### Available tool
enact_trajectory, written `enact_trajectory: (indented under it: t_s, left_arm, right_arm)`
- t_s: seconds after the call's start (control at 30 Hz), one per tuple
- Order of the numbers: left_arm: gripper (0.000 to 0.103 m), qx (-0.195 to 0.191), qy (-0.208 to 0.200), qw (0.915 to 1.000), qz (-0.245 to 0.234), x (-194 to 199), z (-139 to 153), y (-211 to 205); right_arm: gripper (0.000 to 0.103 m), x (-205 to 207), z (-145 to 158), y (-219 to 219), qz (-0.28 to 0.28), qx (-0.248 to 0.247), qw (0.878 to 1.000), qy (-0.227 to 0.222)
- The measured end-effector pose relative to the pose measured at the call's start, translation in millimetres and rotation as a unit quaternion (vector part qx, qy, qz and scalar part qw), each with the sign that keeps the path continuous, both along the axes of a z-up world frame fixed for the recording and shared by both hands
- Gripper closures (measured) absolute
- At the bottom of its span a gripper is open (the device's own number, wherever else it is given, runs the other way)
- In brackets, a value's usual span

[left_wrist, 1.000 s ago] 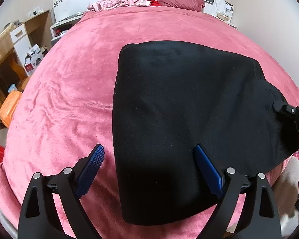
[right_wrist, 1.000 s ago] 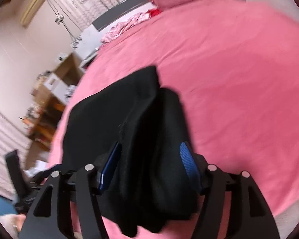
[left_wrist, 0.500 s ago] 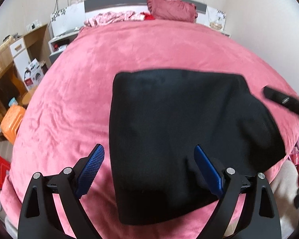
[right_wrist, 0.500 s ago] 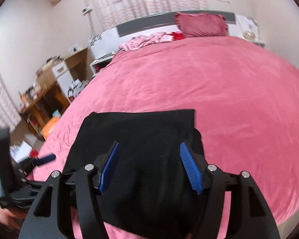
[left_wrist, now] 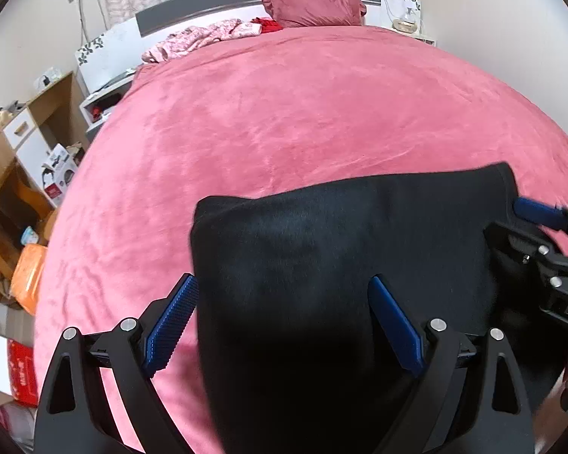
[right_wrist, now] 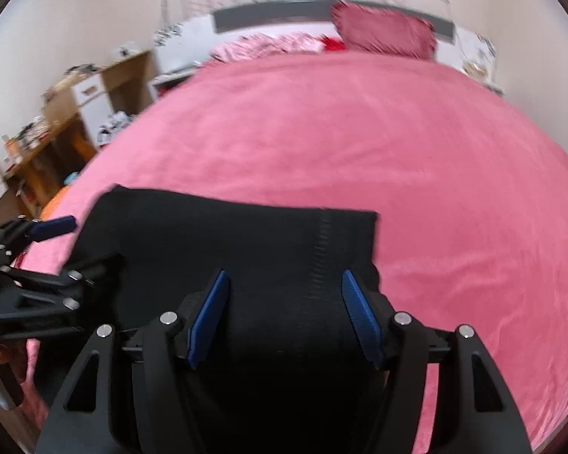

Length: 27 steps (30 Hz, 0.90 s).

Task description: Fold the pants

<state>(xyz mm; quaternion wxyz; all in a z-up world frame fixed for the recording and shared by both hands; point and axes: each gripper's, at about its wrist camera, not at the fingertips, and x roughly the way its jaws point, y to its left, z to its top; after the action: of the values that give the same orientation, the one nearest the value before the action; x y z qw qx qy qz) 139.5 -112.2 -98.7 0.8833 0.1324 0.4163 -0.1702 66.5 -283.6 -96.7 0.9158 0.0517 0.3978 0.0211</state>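
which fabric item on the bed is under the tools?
The folded black pants at the near edge; the dark red pillow and crumpled pink clothes lie far off by the headboard.

My left gripper (left_wrist: pixel 284 321): black triangular-cutout arms, silver screw heads, ribbed blue pads (left_wrist: pixel 170 325). My right gripper (right_wrist: pixel 286 316): same black frame, silver screws, blue pads; white lettering on its side.

Left claw (left_wrist: pixel 284 321) jaws wide apart, nothing pinched, hovering over folded black pants (left_wrist: pixel 340 265) at 6 o'clock on the pink bed (left_wrist: pixel 303 113). Right claw (left_wrist: pixel 537 215) enters at 3 o'clock by the pants' right edge. Pillow (left_wrist: pixel 314 3) at 12.
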Motion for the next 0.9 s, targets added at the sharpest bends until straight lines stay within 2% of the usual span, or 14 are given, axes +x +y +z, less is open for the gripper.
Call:
enact_trajectory:
  t_s: [0.03,0.07,0.1,0.17,0.3,0.53,0.63,0.77,0.9]
  left_arm:
    - [0.009,-0.002,0.004,1.0,0.001,5.0,-4.0,-2.1]
    - [0.007,-0.003,0.01,0.9999,0.007,11.8,-8.6,-4.0]
    - [0.003,-0.005,0.019,0.9997,0.016,18.7,-13.6,-4.5]
    - [0.003,-0.02,0.047,0.9983,0.028,35.1,-26.8,-4.0]
    - [0.003,-0.033,0.052,0.9978,0.024,45.0,-34.7,-3.8]
    - [0.003,-0.047,0.029,0.9983,0.019,27.7,-30.6,5.4]
    - [0.003,-0.052,0.024,0.998,0.027,17.0,-26.8,12.6]
    - [0.003,-0.078,0.039,0.9949,0.05,5.6,-24.2,27.8]
    - [0.003,-0.112,0.075,0.9882,0.074,-7.1,-26.1,41.9]
  right_arm:
    - [0.039,4.0,-7.0,-7.6,-0.008,0.008,1.0,0.008]
    - [0.032,6.9,-12.8,-12.9,-0.016,0.015,1.0,0.012]
    - [0.03,11.2,-20.1,-20.7,-0.031,0.032,0.999,0.022]
    - [0.028,17.7,-28.9,-32.3,-0.045,0.066,0.996,0.027]
    - [0.024,21.3,-32.5,-32.5,-0.048,0.052,0.997,0.019]
    - [0.023,5.6,-27.9,-30.4,-0.054,0.057,0.997,0.001]
    - [0.018,-5.3,-25.1,-30.3,-0.065,0.064,0.996,0.003]
    - [0.016,-26.2,-25.4,-36.4,-0.085,0.103,0.991,0.012]
    - [0.011,-43.5,-28.2,-40.4,-0.093,0.138,0.986,0.024]
